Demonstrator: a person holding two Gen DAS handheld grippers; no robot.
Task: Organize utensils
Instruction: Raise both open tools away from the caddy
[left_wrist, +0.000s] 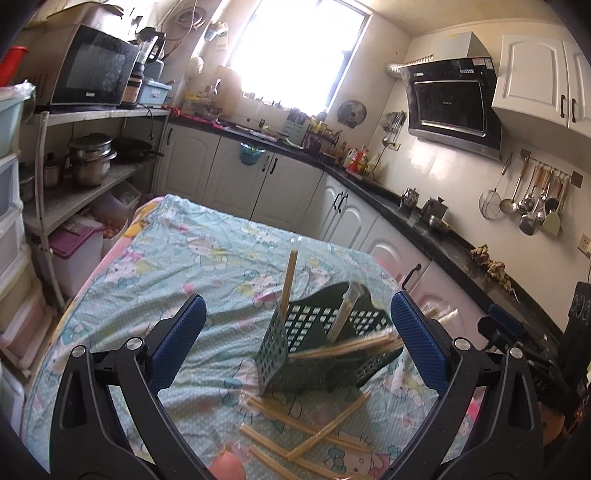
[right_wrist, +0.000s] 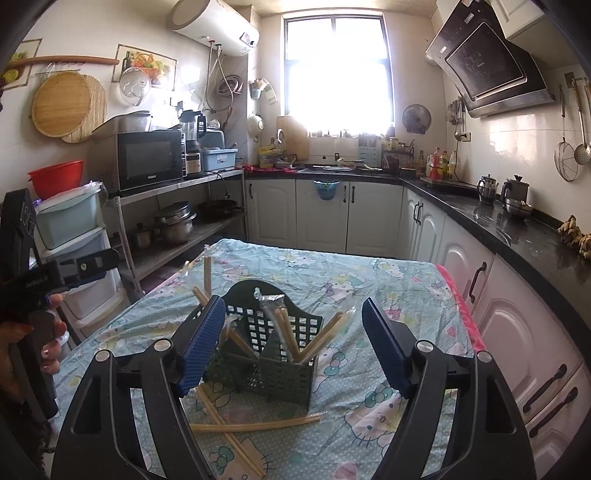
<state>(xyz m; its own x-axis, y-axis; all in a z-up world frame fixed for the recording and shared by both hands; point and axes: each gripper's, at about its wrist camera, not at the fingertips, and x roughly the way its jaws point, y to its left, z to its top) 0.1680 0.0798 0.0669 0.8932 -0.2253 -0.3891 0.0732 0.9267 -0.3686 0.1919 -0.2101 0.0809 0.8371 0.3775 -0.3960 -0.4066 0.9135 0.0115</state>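
Both my claws released, nothing between the pads: left gripper (left_wrist: 299, 343) wide, right gripper (right_wrist: 293, 343) spread too. Green utensil basket (right_wrist: 280, 354) on the cloth-covered table (right_wrist: 388, 280), some chopsticks (right_wrist: 314, 341) standing inside, loose chopsticks (left_wrist: 314, 435) scattered before it

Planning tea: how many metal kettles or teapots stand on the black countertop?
2: a small metal teapot and a metal kettle, side by side on the black countertop at the right. More may hide in the far clutter.

Loose chopsticks (right_wrist: 236, 428) run (perhaps further) behind jaws.
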